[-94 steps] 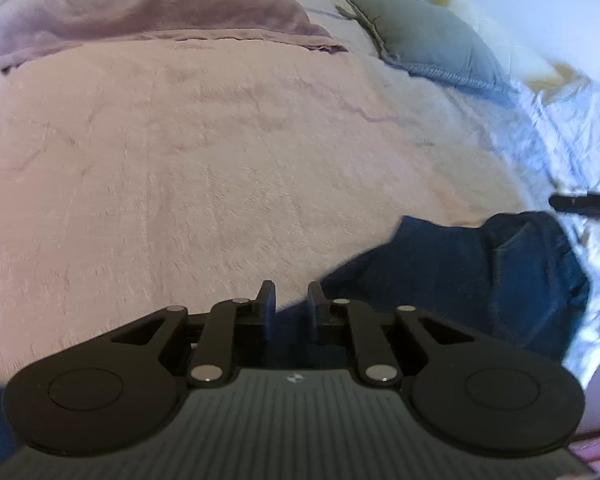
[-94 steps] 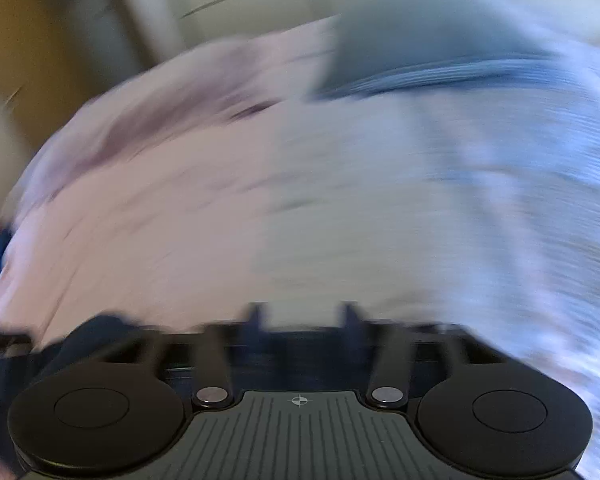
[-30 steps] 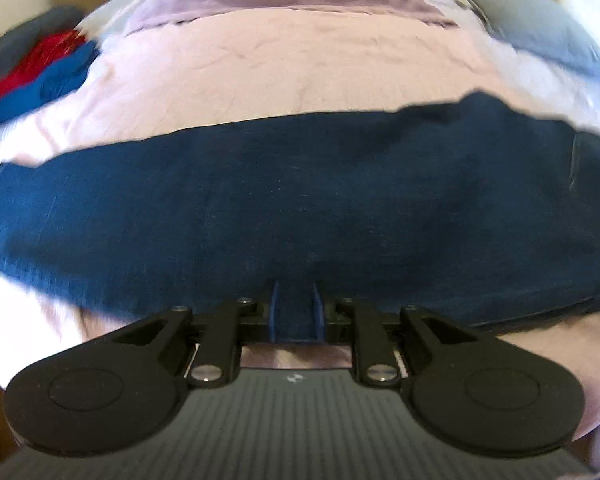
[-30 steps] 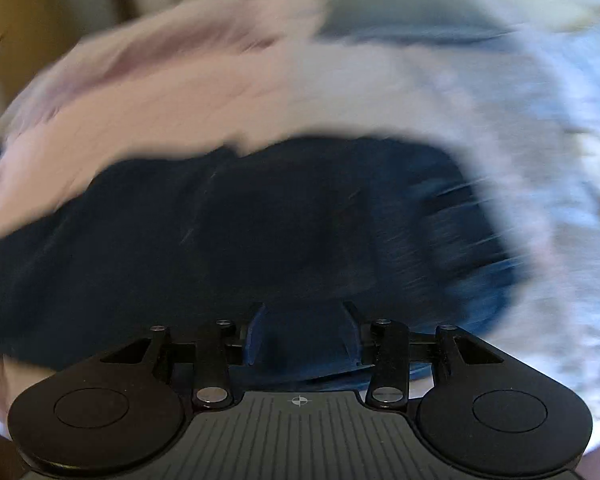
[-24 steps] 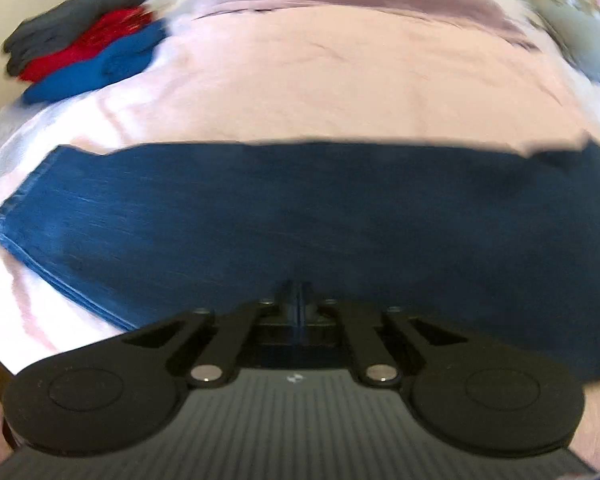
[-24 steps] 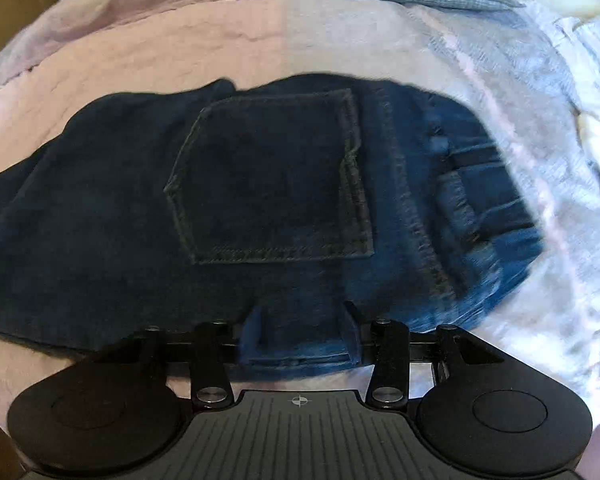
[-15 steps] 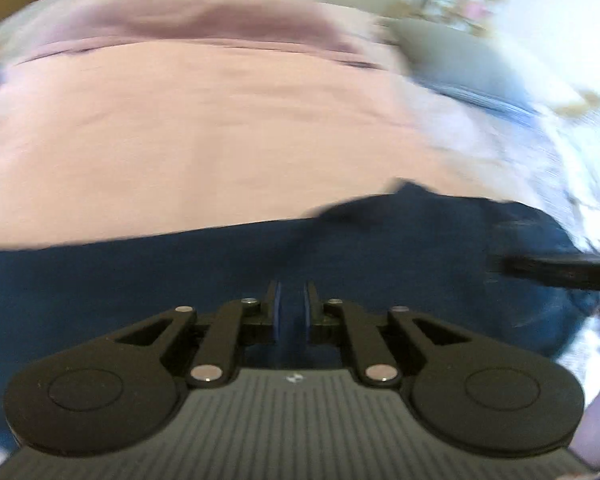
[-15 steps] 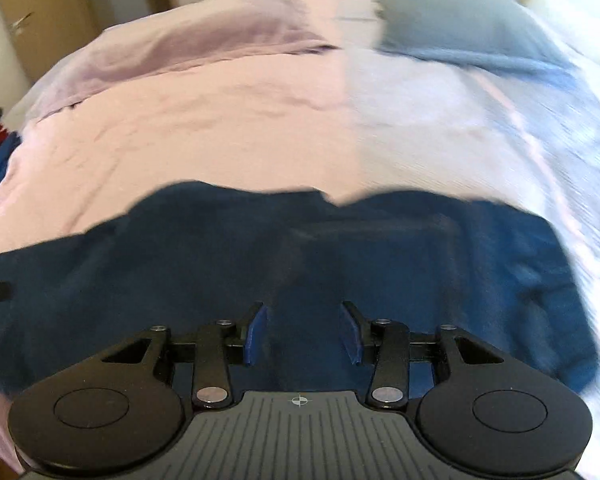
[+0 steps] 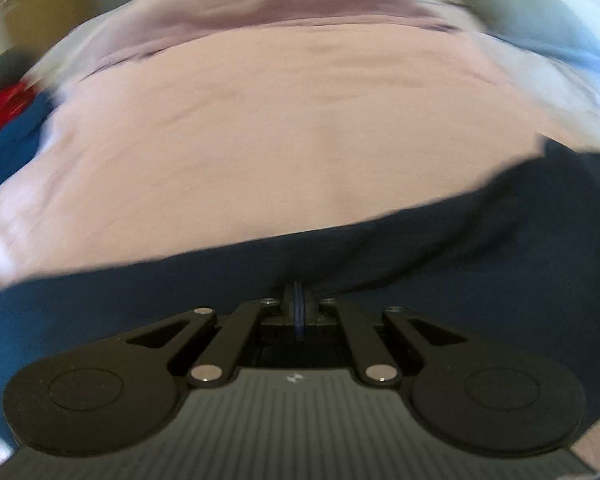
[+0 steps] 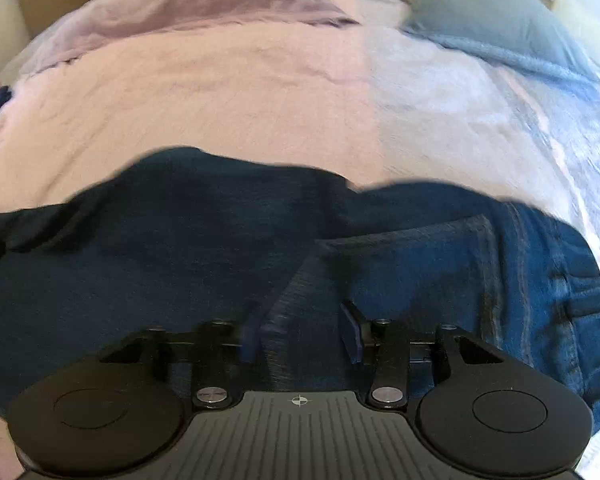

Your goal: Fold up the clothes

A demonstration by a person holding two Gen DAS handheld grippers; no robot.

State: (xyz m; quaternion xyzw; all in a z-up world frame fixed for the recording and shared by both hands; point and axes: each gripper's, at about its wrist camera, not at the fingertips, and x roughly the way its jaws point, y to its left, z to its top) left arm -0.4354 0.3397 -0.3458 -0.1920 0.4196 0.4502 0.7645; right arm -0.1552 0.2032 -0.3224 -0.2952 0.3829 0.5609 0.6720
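Left fingers [image 9: 297, 300] pinch the jeans [image 9: 440, 264]; right fingers [image 10: 302, 330] spread apart over denim.

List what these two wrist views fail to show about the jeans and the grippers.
- Left wrist: motion blur hides whether the left gripper, jaws together, pinches the jeans.
- Left wrist: the red and blue clothes are blurred and edge-cut.
- Right wrist: the right gripper hides the jeans' near edge.
- Both views cut off the jeans' ends.
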